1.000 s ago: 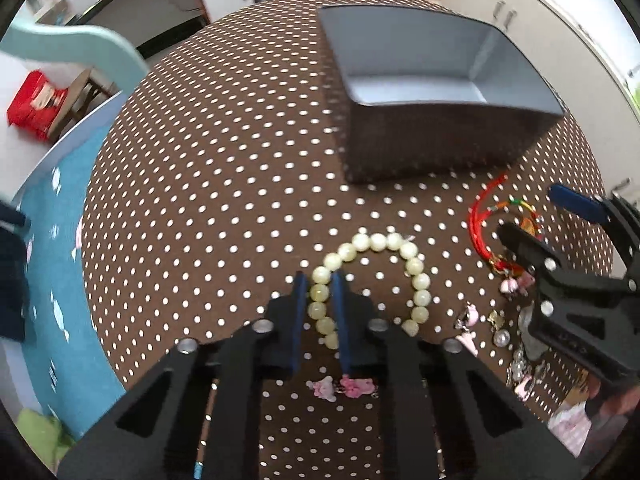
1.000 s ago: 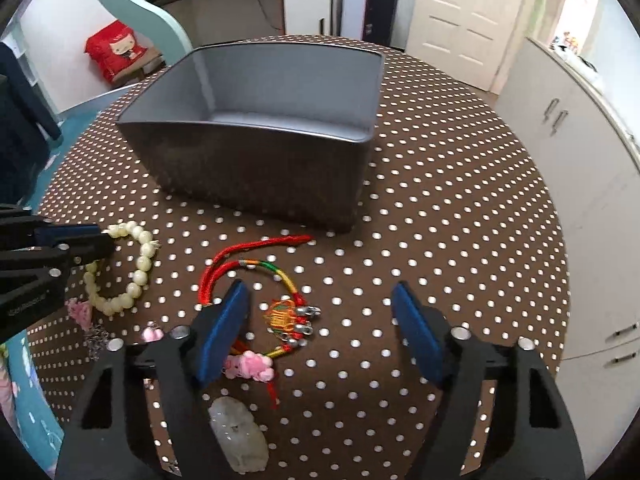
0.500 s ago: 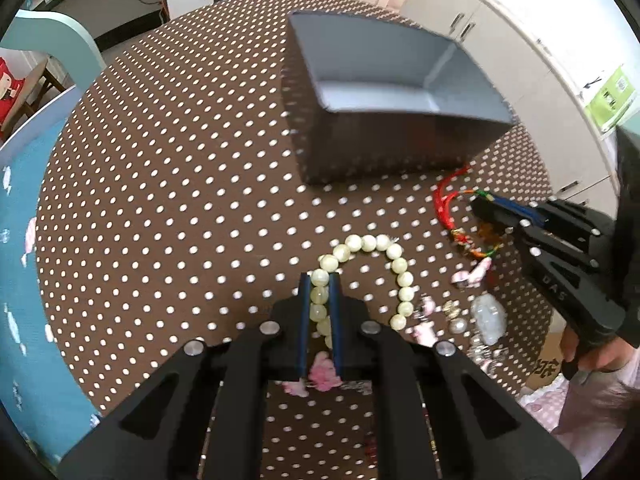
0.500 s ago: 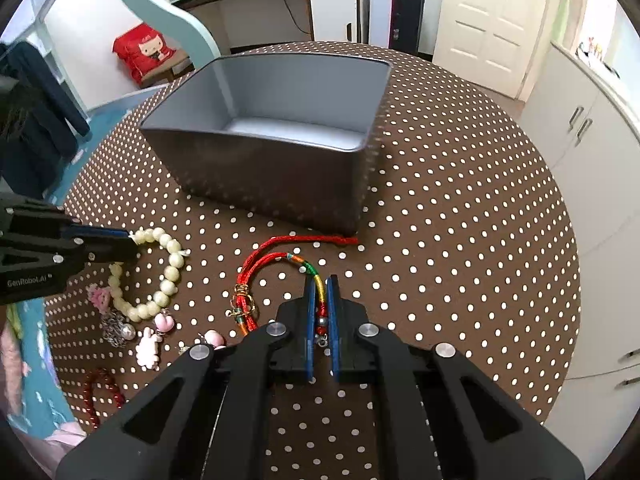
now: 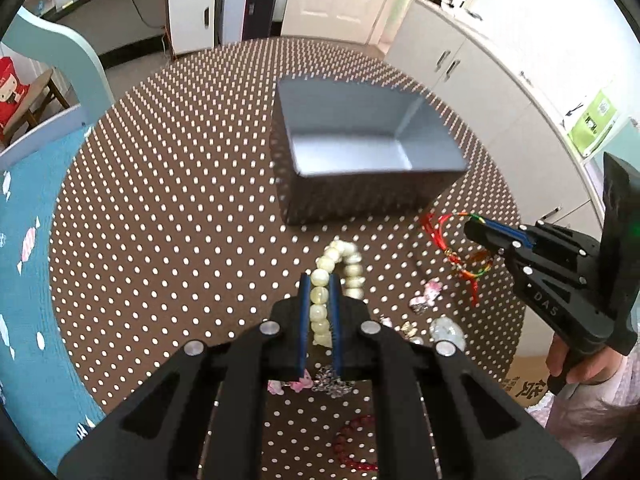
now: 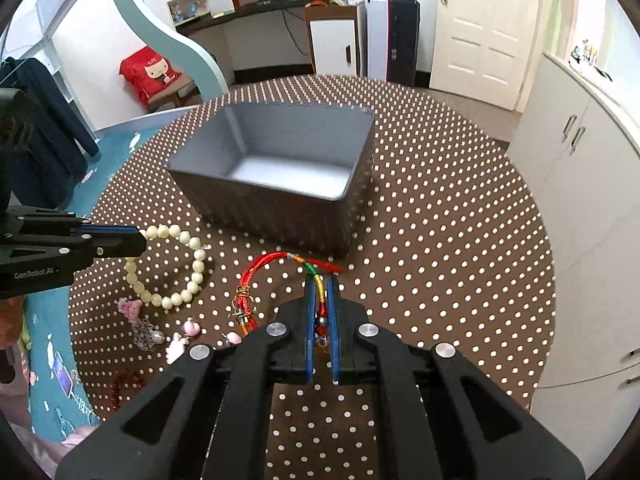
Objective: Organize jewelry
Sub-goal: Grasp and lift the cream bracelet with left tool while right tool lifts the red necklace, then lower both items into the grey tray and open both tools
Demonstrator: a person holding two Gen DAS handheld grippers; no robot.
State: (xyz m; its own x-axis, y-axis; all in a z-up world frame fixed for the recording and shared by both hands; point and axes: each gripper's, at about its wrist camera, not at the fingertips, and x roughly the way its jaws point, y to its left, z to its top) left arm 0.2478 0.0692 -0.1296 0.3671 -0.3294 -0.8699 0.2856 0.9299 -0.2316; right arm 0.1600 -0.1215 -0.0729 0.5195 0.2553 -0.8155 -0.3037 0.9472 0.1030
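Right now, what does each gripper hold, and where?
Left gripper: pale bead bracelet, by its beads. Right gripper: red cord bracelet, by its multicoloured section.

Both fisheye views are bright with even daylight, strongest at the upper right, where the white cabinets (image 5: 500, 92) wash out. Straight lines bow toward dark, vignetted corners. Motion blur smears the grey box (image 5: 360, 152) in the left view; shadows stay soft.
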